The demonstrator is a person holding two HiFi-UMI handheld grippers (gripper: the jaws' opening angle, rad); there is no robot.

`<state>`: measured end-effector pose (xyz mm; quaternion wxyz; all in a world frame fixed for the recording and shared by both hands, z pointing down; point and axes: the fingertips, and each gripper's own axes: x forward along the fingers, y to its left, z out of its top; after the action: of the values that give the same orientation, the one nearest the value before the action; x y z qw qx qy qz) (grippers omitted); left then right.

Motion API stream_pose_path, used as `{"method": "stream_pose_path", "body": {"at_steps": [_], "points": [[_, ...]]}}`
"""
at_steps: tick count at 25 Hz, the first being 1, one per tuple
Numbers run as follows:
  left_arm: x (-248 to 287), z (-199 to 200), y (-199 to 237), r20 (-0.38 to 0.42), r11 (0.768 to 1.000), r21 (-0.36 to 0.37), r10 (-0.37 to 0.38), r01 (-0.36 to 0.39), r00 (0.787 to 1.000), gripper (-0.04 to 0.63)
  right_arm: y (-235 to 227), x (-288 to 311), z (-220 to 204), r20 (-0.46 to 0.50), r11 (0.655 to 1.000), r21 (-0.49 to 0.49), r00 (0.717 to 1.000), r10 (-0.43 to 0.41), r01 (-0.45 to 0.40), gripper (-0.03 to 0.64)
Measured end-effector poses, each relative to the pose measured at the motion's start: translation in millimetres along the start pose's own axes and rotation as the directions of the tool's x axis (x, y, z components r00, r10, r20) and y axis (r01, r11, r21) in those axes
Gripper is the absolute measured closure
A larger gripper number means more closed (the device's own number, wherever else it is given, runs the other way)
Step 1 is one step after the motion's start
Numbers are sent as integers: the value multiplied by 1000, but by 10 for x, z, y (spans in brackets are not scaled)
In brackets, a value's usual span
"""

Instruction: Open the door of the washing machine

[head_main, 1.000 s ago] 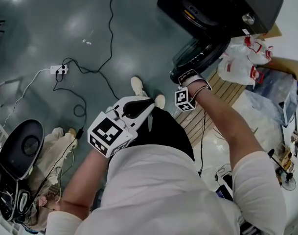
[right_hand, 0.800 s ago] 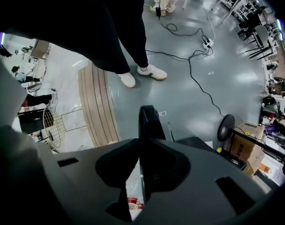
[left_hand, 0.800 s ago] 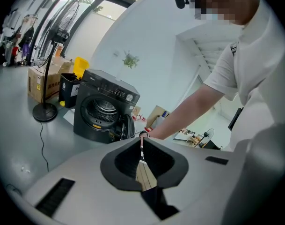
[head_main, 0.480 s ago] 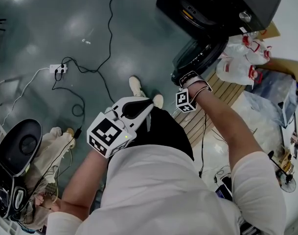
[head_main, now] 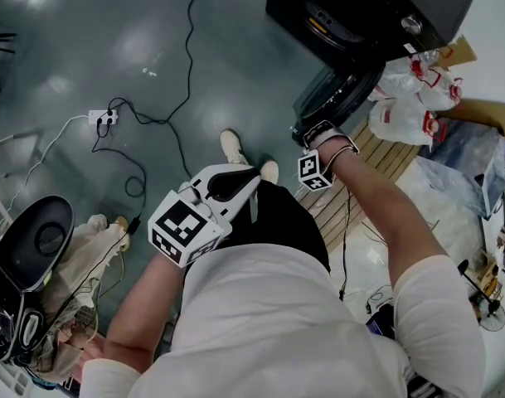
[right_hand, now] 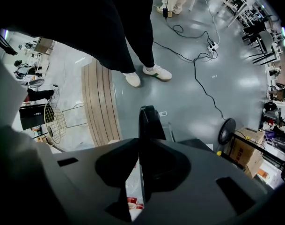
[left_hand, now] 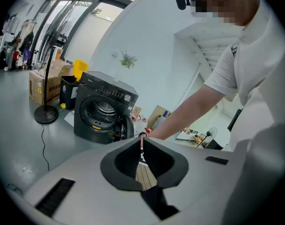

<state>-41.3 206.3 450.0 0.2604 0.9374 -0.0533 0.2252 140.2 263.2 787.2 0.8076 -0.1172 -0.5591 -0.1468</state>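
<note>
Still holding the round dark-glass door [head_main: 335, 96] swung wide off the black washing machine [head_main: 376, 7], now loosening the right claw [head_main: 306, 131] on its rim, keeping the left claw [left_hand: 142, 138] clenched empty; opening apparently done

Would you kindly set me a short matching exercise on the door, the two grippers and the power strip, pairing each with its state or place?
Things:
1. door
2. left gripper
3. right gripper
4. power strip

States or places:
A. white, on the grey floor
B. clamped on the door's rim
C. swung open from the machine
D. jaws together, nothing between them

Pairs: 1-C, 2-D, 3-B, 4-A.
</note>
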Motion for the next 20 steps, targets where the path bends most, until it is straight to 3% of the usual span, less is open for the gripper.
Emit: {"method": "stream_pose_path", "body": {"at_steps": [8, 13, 17, 20], "points": [[68, 79, -139, -5, 1000, 14, 3, -3, 1000, 574, -6, -31, 14, 20, 1000, 10, 1000, 24, -24, 535], [130, 127, -190, -4, 1000, 15, 7, -7, 1000, 574, 33, -58, 32, 46, 997, 34, 997, 62, -64, 479], [140, 201, -268, 5, 1000, 18, 4, -5, 1000, 574, -2, -264, 102, 151, 993, 96, 987, 60, -75, 477], [135, 293, -332, 14, 1000, 31, 1, -2, 1000, 574, -84, -575, 153, 267, 978, 194, 964, 15, -69, 479]]}}
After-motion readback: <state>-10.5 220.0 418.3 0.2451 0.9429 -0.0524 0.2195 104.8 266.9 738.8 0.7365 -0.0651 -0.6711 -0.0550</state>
